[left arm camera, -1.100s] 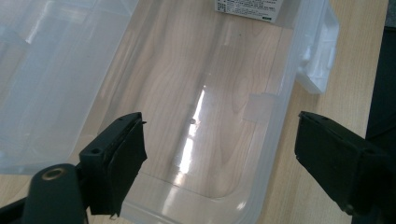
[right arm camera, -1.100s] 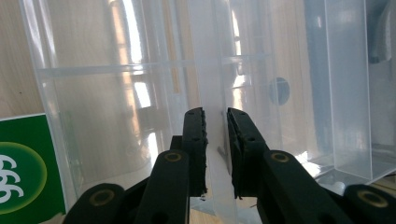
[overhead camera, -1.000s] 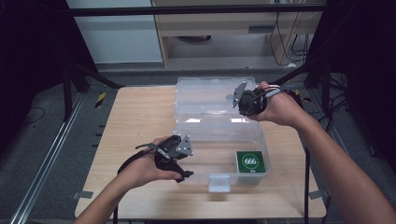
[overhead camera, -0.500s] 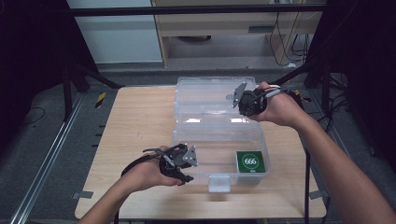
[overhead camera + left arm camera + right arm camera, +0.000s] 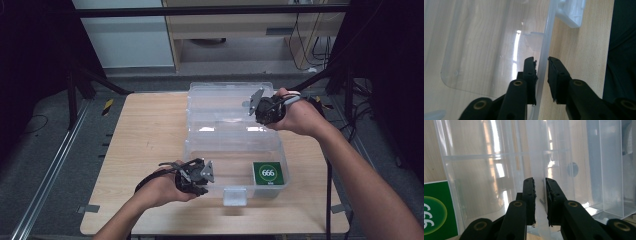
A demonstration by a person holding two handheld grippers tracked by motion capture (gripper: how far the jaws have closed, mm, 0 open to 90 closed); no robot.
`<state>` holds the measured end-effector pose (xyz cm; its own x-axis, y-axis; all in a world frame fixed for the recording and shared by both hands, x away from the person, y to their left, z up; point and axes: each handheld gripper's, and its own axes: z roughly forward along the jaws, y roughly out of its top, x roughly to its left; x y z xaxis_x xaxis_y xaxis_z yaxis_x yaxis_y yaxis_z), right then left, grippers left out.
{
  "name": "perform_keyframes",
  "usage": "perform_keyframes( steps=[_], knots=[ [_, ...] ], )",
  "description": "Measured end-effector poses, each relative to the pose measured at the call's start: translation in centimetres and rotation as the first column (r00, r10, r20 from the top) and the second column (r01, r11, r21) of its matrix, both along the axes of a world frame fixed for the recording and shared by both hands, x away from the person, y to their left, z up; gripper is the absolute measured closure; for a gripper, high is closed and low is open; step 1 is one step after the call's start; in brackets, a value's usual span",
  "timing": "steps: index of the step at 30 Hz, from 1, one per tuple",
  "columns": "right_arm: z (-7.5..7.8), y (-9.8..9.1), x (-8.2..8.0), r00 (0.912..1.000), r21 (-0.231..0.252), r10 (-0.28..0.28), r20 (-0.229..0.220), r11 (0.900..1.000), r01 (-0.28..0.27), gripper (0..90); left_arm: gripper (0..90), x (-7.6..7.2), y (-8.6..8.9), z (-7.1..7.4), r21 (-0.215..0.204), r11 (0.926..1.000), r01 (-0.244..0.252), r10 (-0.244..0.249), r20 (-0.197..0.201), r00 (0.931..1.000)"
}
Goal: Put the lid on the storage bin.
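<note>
Roughly centred on table: clear plastic box (image 5: 235, 135), lid open toward 12 o'clock, wooden table (image 5: 145, 135) under it.

High view / left gripper: left gripper (image 5: 199, 176) at the box's 7 o'clock corner, at the front-left rim; person's left hand (image 5: 162, 187) behind it, forearm entering from 6 o'clock.
High view / right gripper: right gripper (image 5: 260, 107) at the box's 2 o'clock side, near where lid meets base; right hand (image 5: 297, 117) wrapped round it, grey plate on top.
High view / other: green label (image 5: 269, 173) reading 666 at the box's 5 o'clock corner; white latch (image 5: 234, 196) at the front edge, 6 o'clock.

Left gripper view / jaws: narrow gap, one jaw either side of the box's clear rim (image 5: 544, 65); contact with the rim cannot tell.
Left gripper view / box: rim runs from 6 to 12 o'clock between the jaws; latch (image 5: 571, 12) at 1 o'clock; bare table to 3 o'clock.

Right gripper view / jaws: narrow gap, a thin clear wall (image 5: 534, 165) standing between them; whether it is pinched cannot tell.
Right gripper view / box: transparent walls all around; green label (image 5: 437, 210) at 8 o'clock.
</note>
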<state>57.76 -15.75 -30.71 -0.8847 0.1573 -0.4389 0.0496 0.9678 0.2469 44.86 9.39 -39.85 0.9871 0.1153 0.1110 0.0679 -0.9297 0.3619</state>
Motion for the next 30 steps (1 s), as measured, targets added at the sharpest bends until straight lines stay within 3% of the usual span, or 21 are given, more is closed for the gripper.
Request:
perform_keyframes(
  steps=[4,9,16,25,30],
  knots=[
    [0.0,0.1,-0.1,1.0,-0.007,0.006,0.004,1.0,-0.006,80.3,80.6,0.0,0.1,-0.1,-0.023,0.9992,-0.033,0.033,-0.007,0.9994],
    [0.1,0.4,-0.6,0.9997,-0.018,0.022,0.013,0.9996,-0.021,82.5,80.1,-0.3,0.2,-0.2,-0.042,0.9972,-0.062,0.063,0.012,0.998],
    [0.5,0.5,-1.0,0.9997,0.003,0.021,-0.009,0.9998,-0.021,84.9,79.8,-0.5,0.3,-0.3,-0.054,0.9955,-0.077,0.079,0.023,0.9966],
    [1.0,0.4,-2.0,0.9991,0.029,0.043,0.001,0.9987,-0.043,86.1,79.5,-0.6,0.2,-0.4,-0.058,0.9937,-0.096,0.098,0.025,0.9949],
    [1.1,0.4,-3.4,0.9978,0.03,0.059,0.029,0.9977,-0.06,86.1,79.1,-0.6,0.2,-0.4,-0.054,0.9941,-0.095,0.096,0.03,0.9949]
  ],
)
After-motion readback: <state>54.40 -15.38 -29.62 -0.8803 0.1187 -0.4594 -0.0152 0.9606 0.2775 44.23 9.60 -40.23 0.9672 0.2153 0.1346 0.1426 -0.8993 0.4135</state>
